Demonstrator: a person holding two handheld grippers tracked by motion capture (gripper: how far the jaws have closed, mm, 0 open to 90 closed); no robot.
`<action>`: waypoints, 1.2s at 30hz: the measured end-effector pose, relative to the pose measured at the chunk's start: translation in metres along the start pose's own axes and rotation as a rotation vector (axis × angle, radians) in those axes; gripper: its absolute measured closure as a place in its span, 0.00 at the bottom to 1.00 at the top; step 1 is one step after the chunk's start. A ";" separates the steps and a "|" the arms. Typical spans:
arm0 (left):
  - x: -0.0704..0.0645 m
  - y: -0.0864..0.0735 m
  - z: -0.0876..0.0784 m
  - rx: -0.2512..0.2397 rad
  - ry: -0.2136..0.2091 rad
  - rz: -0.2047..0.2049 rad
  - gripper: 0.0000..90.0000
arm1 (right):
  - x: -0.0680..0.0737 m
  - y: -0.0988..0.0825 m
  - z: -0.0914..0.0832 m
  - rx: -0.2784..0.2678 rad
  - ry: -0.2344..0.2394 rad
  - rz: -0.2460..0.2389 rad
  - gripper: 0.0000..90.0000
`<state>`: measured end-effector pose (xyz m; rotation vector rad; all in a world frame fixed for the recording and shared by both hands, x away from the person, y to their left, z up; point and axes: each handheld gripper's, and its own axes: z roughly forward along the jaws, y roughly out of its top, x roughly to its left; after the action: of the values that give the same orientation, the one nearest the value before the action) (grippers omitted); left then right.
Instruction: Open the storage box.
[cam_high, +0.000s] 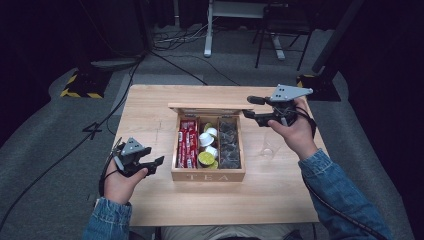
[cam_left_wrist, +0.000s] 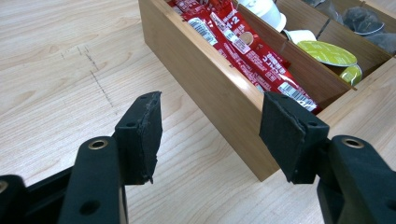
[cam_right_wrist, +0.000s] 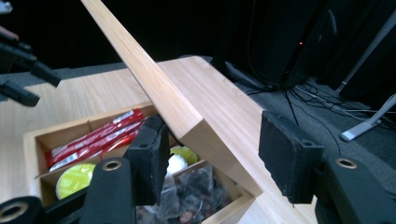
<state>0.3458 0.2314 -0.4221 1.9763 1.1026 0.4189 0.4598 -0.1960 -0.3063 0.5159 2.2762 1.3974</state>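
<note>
At right of centre in the high view: right gripper (cam_high: 248, 107), jaws apart, straddling the near corner of the raised lid (cam_right_wrist: 187, 114) without the pads pressing it, as the right gripper view shows. Lid: pale wood plank, square-edged, smooth, standing up from the back edge of the tea box (cam_high: 208, 175).

Lower left of the high view: left gripper (cam_high: 152, 165), jaws apart with nothing between them, just beside the box's left wall. Pads: black, matte, roughened at the edges.

Tea box: centre of the table (cam_high: 150, 105), lettered front, three compartments. Left, glossy red sachets (cam_high: 187, 143); middle, round foil-topped capsules (cam_high: 207, 146), white and green; right, dark crinkled tea bags (cam_high: 229, 144).

Clear cup (cam_high: 268, 145): thin, transparent, standing under the right hand.

Risks, judged: the unclamped lid may drop shut or be knocked; the lowered right hand could tip the cup; a nudge from the left gripper might slide the box.
</note>
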 end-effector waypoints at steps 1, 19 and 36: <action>0.001 0.001 0.000 0.002 0.001 0.003 0.44 | -0.002 0.001 0.001 -0.004 -0.002 0.004 0.50; 0.020 -0.011 0.001 0.020 0.028 -0.048 0.45 | -0.031 0.028 0.021 -0.038 -0.041 -0.006 0.67; 0.025 -0.016 0.004 0.045 0.024 -0.056 0.44 | -0.072 0.046 0.054 -0.015 -0.114 0.072 0.62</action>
<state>0.3539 0.2546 -0.4396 1.9790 1.1891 0.3927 0.5532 -0.1732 -0.2755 0.6616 2.1753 1.3811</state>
